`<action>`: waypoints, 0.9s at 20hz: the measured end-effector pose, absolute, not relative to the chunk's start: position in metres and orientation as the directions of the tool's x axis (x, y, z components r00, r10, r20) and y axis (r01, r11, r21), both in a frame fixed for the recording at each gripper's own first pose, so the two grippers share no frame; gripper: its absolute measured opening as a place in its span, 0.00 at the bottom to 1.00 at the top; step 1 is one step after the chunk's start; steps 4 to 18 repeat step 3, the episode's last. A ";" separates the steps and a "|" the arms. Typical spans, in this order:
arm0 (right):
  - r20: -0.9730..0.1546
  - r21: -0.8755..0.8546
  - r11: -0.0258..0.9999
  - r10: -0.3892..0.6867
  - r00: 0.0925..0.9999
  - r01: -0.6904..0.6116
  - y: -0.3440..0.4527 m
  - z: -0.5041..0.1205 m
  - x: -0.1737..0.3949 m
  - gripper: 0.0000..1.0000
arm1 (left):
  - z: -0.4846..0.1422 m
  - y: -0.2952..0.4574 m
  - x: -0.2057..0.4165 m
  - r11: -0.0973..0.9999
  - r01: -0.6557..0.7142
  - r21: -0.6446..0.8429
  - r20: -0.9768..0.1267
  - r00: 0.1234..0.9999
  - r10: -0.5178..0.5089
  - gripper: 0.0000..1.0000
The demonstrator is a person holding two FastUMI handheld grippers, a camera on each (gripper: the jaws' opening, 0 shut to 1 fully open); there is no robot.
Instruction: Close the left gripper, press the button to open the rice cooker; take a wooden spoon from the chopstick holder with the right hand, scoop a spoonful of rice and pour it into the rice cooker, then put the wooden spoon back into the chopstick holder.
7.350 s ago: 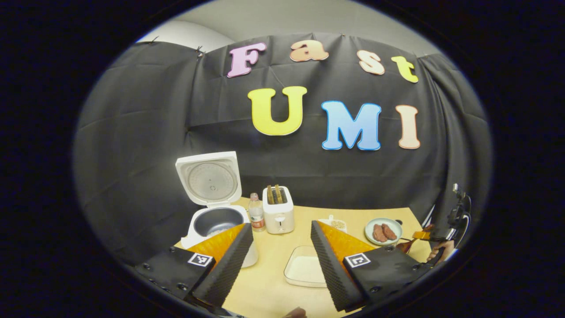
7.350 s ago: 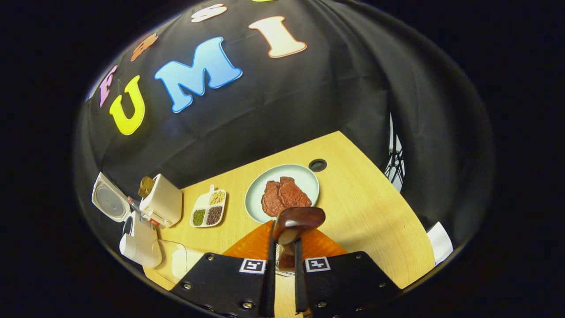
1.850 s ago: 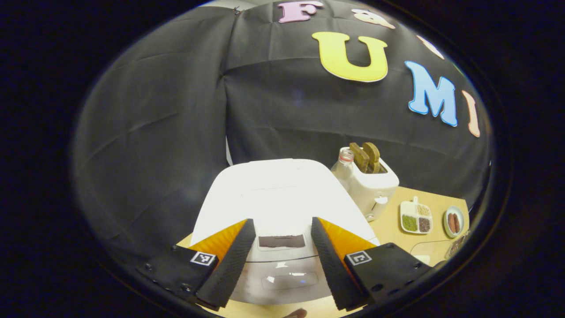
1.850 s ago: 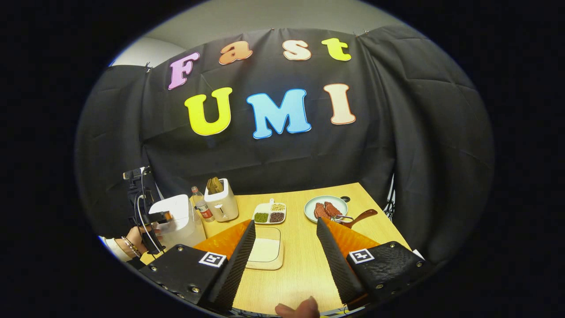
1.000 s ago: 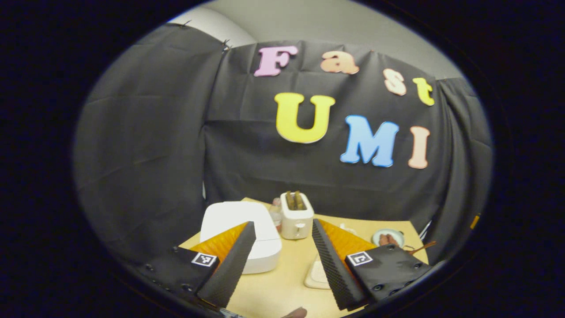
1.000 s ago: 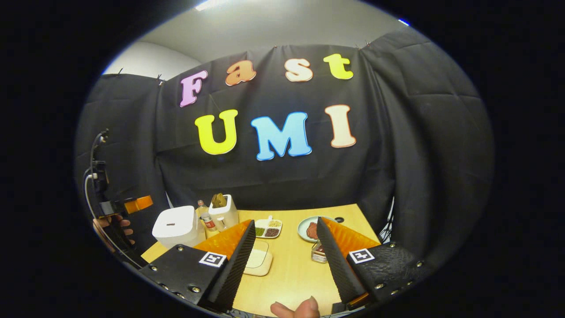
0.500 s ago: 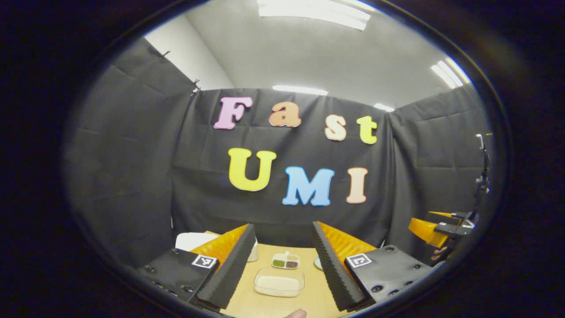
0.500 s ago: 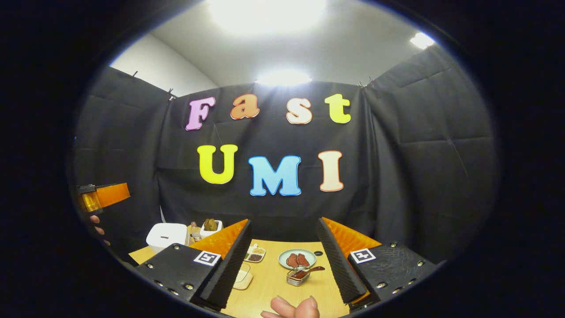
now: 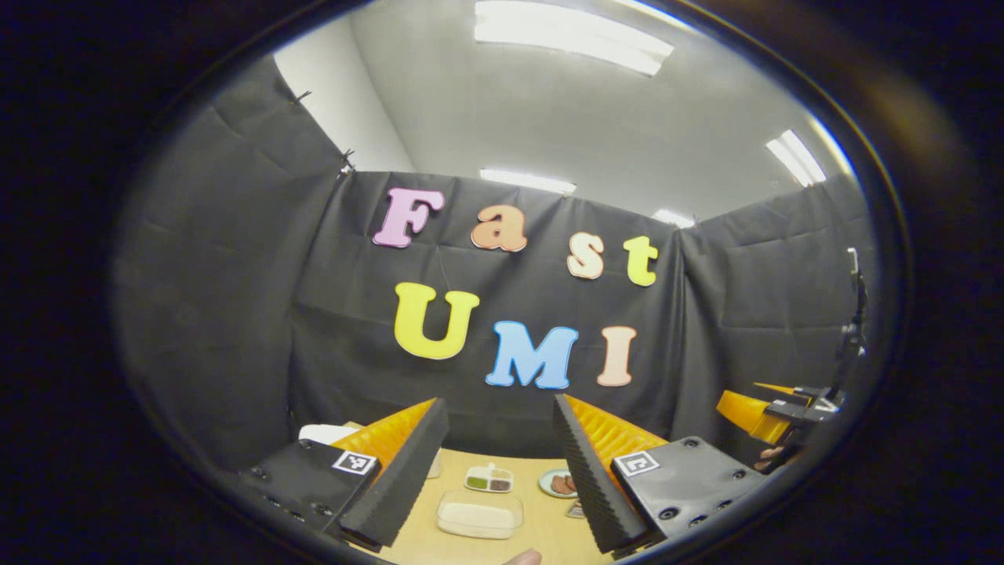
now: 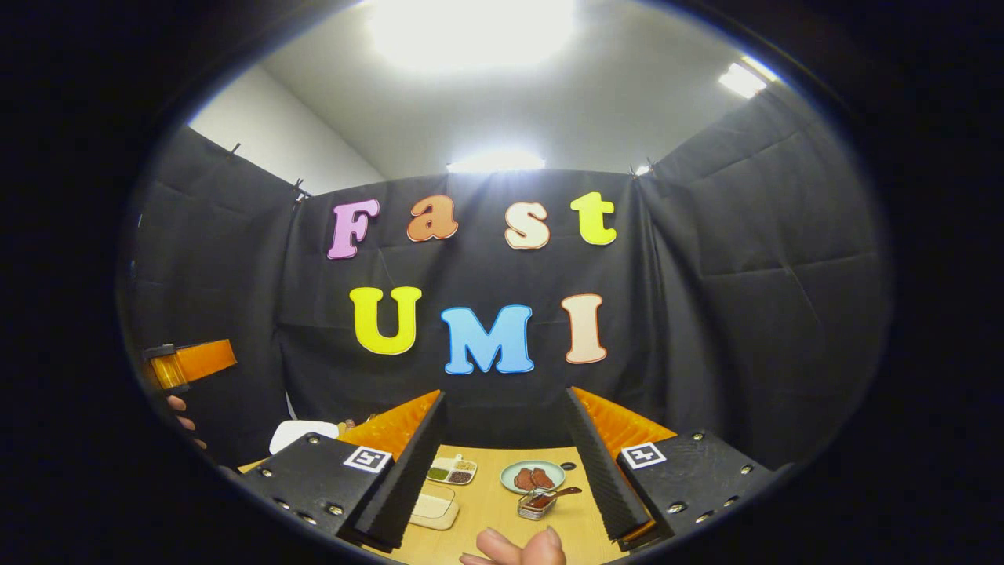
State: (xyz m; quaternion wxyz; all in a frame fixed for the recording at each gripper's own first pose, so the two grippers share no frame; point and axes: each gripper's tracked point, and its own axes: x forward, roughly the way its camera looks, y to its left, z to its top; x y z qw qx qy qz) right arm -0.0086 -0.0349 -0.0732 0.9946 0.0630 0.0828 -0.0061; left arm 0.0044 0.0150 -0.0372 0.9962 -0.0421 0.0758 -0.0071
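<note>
Where it stands closed, rice cooker (image 10: 304, 433) shows.

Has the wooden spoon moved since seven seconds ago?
Yes. The wooden spoon now rests in the chopstick holder beside the plate, out of the open right gripper.

My own left finger (image 10: 400, 479) hides most of the rice cooker (image 10: 302, 432). The wooden spoon (image 10: 553, 496) in the chopstick holder (image 10: 533, 506) is too small to tell its bowl.
</note>
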 end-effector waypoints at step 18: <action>-0.162 0.105 0.994 -0.002 0.987 0.019 -0.025 -0.066 -0.006 0.91 | -0.035 0.013 0.004 0.996 0.028 -0.086 -0.136 0.990 -0.040 0.89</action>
